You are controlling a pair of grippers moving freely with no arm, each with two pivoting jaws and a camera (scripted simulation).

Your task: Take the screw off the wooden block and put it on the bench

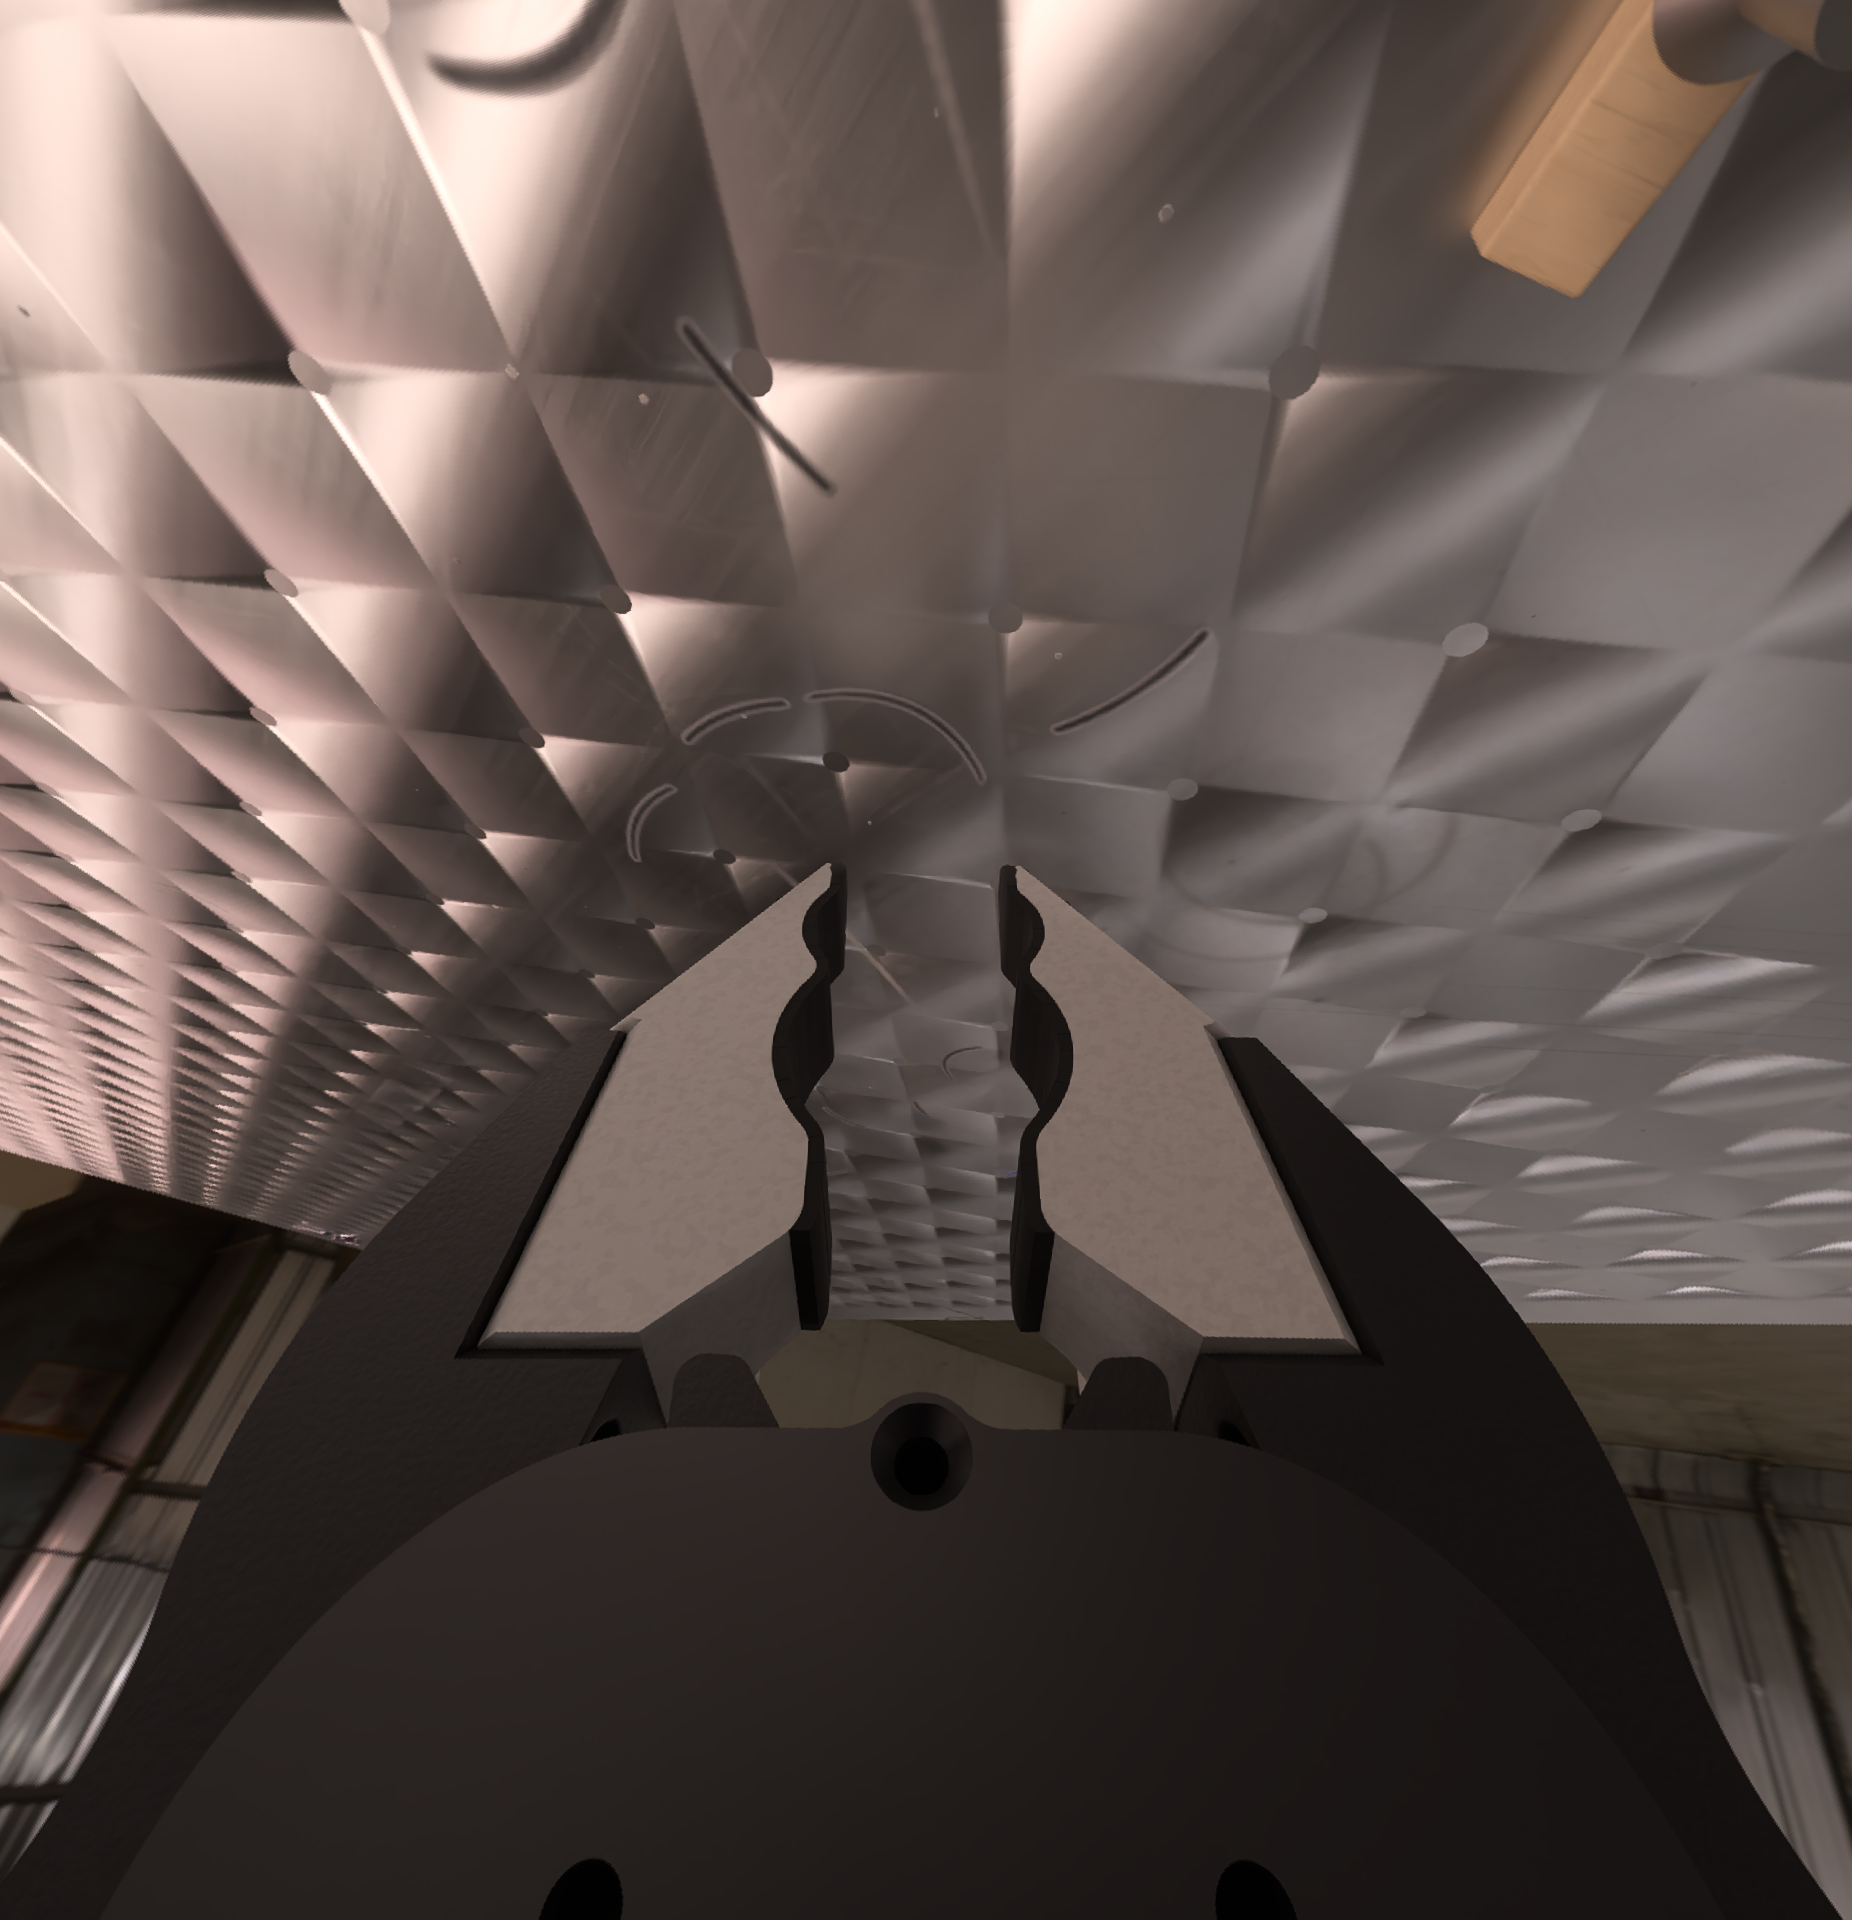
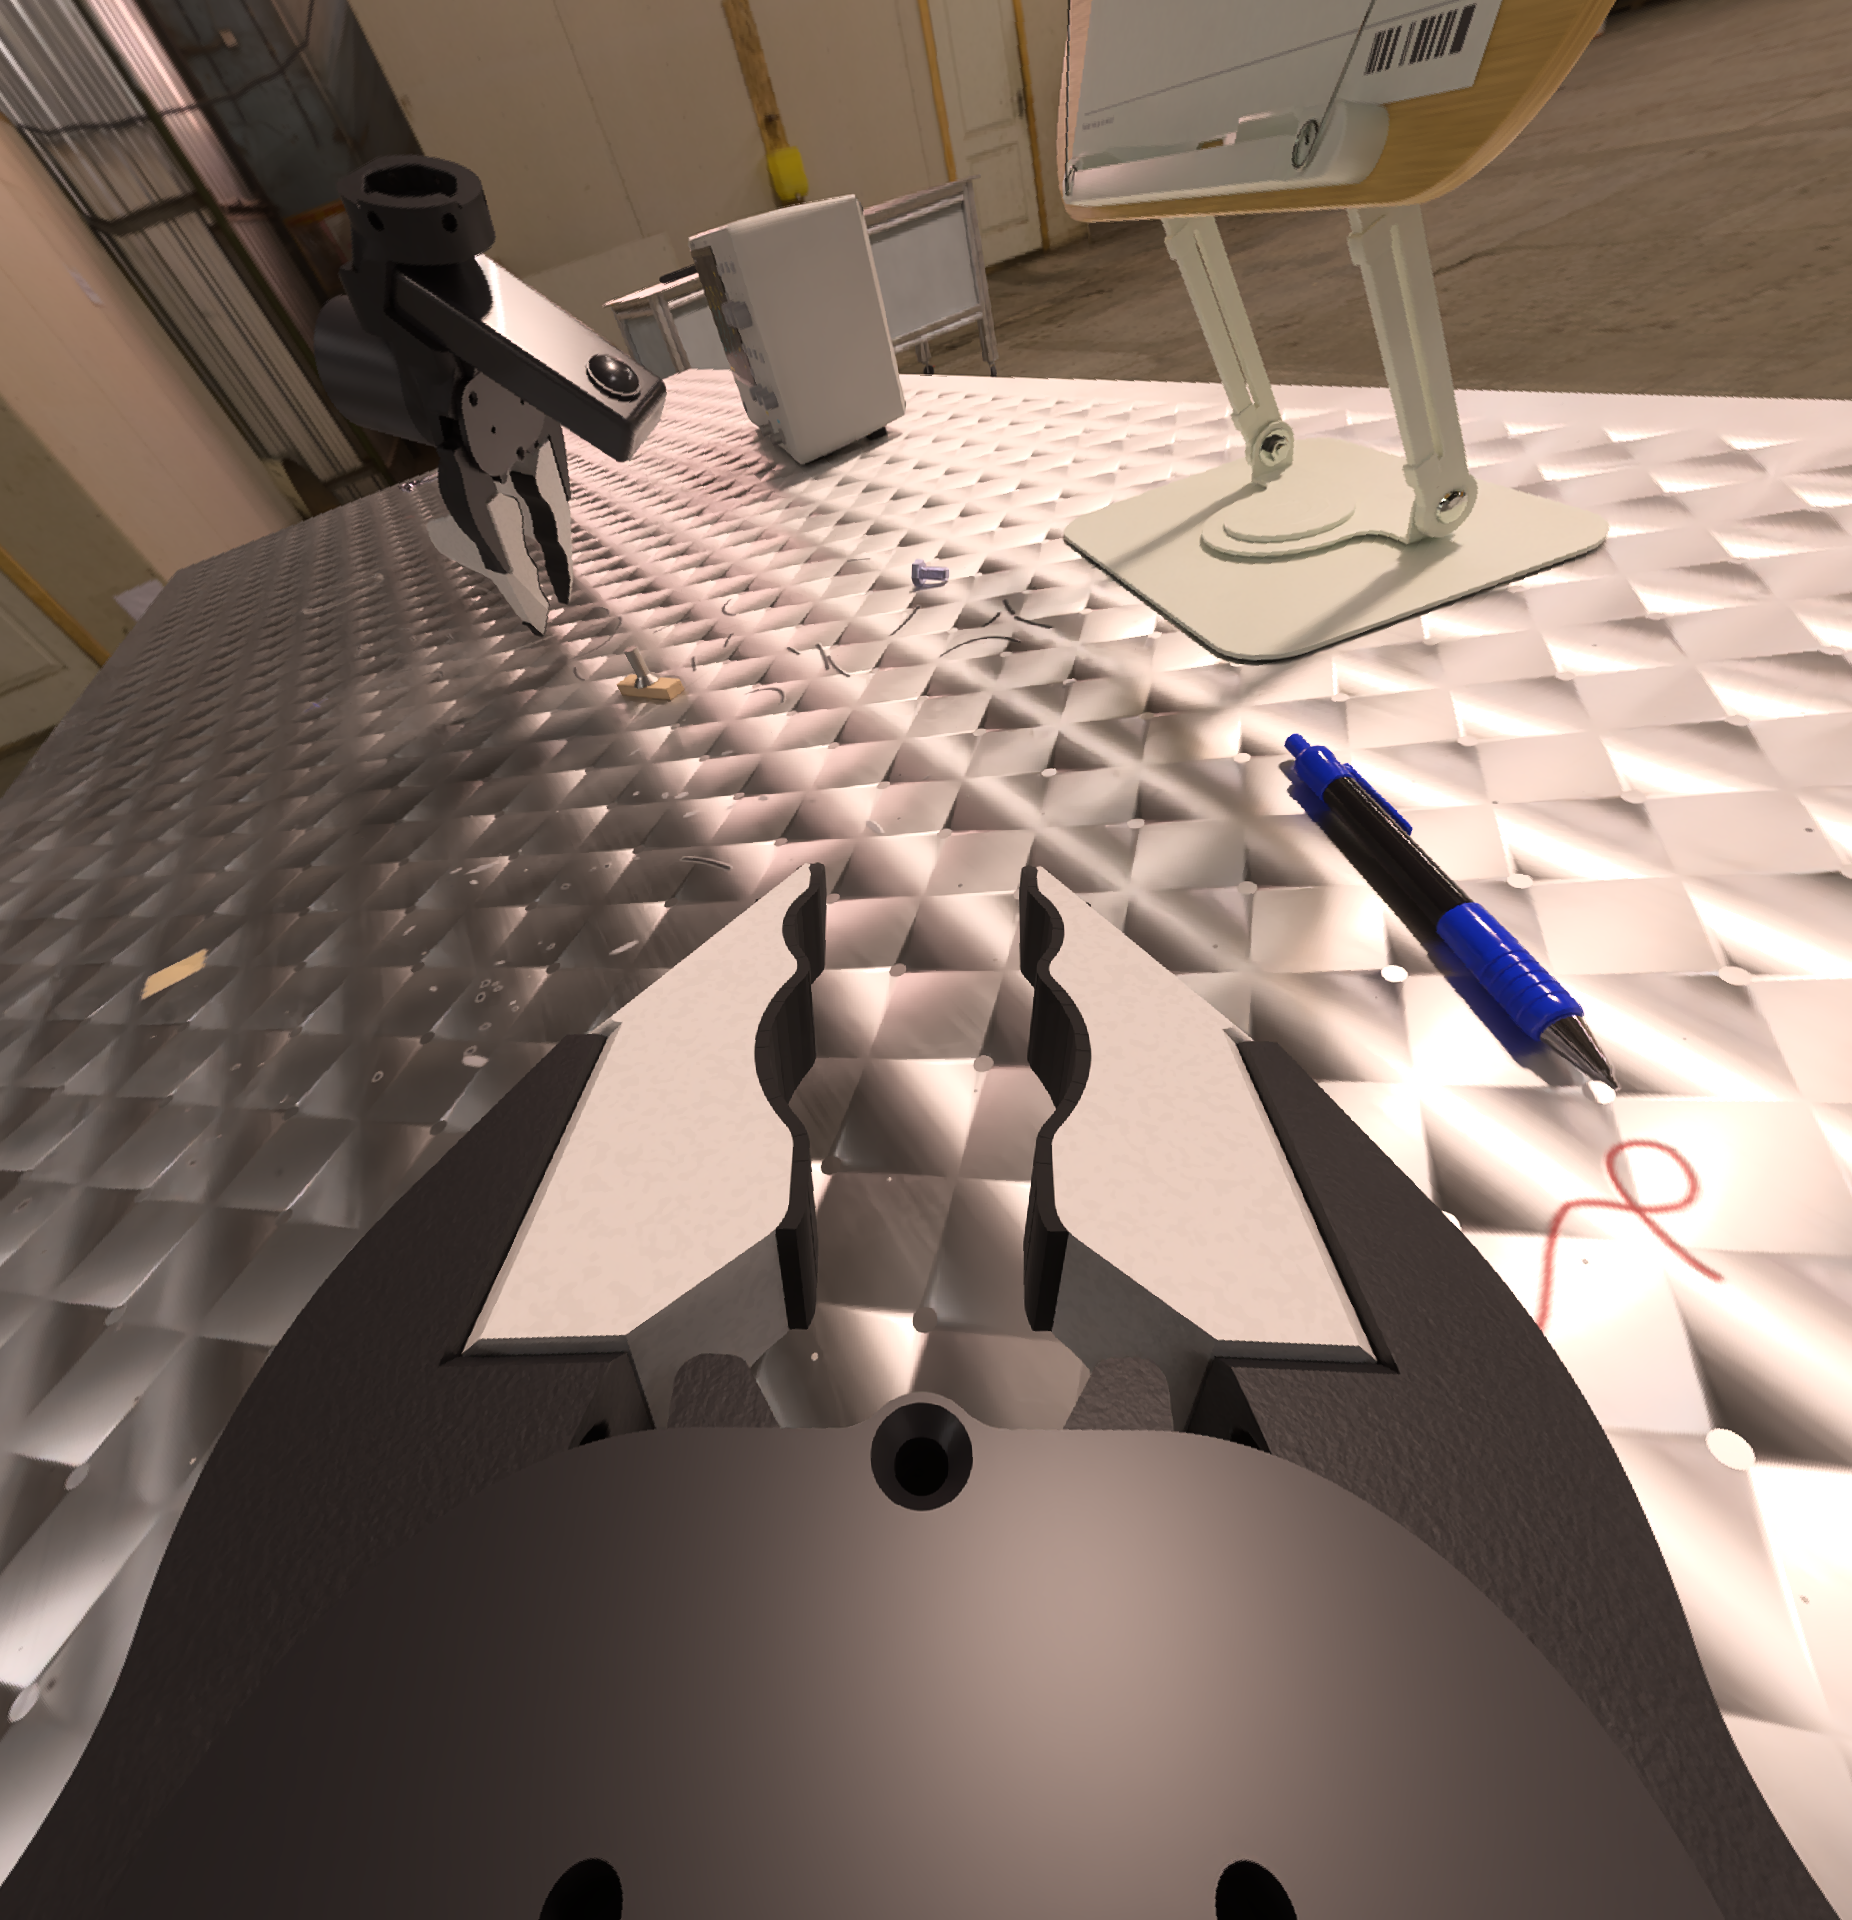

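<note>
A small wooden block (image 2: 652,687) lies far off on the metal bench (image 2: 901,790), with a screw (image 2: 639,665) standing upright in it. In the left wrist view the block (image 1: 1618,145) sits at the top right, and the screw (image 1: 1711,42) is cut off by the frame edge. My left gripper (image 1: 922,873) is open and empty, hovering above the bench to the left of the block. It also shows in the right wrist view (image 2: 543,608), just above and left of the block. My right gripper (image 2: 922,883) is open and empty, low over the bench, well short of the block.
A blue and black pen (image 2: 1441,904) and a red thread (image 2: 1628,1216) lie to the right of my right gripper. A monitor stand (image 2: 1337,540) and a white box (image 2: 808,322) stand at the back. A small bolt (image 2: 927,572) and a tan chip (image 2: 174,977) lie loose.
</note>
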